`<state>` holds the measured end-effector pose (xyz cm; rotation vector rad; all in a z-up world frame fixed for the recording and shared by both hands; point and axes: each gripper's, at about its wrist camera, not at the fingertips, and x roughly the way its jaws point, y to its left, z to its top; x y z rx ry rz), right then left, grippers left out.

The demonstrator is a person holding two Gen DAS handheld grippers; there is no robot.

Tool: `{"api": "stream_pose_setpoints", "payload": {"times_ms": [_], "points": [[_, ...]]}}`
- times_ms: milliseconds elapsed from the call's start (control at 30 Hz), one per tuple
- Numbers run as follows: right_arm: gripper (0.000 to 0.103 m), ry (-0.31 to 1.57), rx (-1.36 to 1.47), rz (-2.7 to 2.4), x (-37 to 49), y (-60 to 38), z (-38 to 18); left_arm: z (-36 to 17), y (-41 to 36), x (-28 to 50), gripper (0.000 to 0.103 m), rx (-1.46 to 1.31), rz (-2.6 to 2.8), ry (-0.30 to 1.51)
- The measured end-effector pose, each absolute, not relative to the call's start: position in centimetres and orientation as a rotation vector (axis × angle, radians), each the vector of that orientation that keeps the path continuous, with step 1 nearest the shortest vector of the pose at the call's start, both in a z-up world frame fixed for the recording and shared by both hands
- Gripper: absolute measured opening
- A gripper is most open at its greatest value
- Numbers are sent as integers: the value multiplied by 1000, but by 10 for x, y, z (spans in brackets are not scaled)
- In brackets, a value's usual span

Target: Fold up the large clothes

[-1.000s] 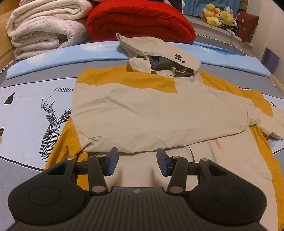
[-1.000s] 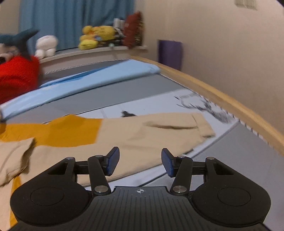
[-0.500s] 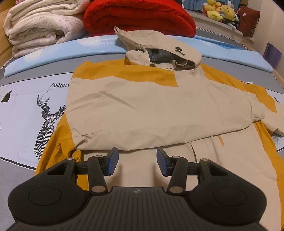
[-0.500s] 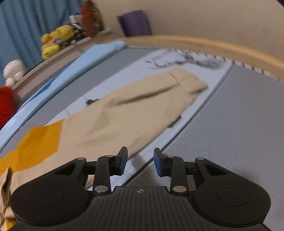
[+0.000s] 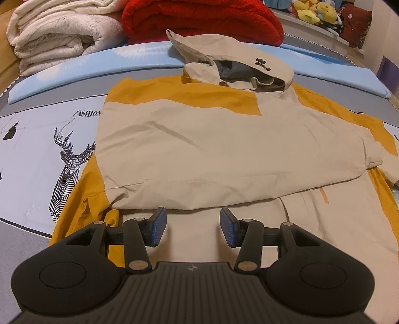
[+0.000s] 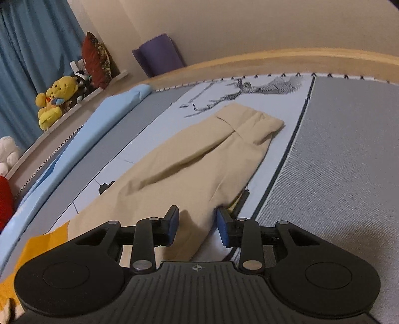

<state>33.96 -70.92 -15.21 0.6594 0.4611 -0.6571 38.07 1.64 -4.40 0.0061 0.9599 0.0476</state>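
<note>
My left gripper (image 5: 190,227) hangs wide open and empty over the lower body of the hooded jacket (image 5: 224,154), a thin, creased beige-and-mustard shell spread flat on the deer-print bedsheet (image 5: 37,154) with one sleeve already laid across its chest. My right gripper (image 6: 197,224) sits partly open astride the near edge of the outstretched beige sleeve (image 6: 199,162). Whether the pads (image 6: 223,230) pinch cloth I cannot tell; next I judge they must close and carry it inward.

Beige wall (image 6: 249,22), blue curtain (image 6: 32,44), wooden bed frame (image 6: 274,58); light seems warm.
</note>
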Motion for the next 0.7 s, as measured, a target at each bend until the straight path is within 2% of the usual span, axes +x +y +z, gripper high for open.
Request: {"api": "stream_pose_setpoints", "payload": {"times_ms": [33,67,133,333,533,600,700], "points": [[16,466,645,-662,342,-708,-151,-44,17,382,52,5,52,962],[8,469,637,-668,344,-707,-149,-44,18,383,52,-3,54,962],[4,441,591,-689,348,-700,-137,-41,22,383,52,-27,55,957],[2,308,367,-600,383,-620,-42,-24,44,378,52,-71,74,922],[2,165,104,-113,381,-416,60,0,80,371,52,-156,108,876],[2,196,73,137,371,-344,70,8,94,368,52,-190,126,857],[4,358,40,432,357,-251,64,16,112,364,52,-233,143,843]]}}
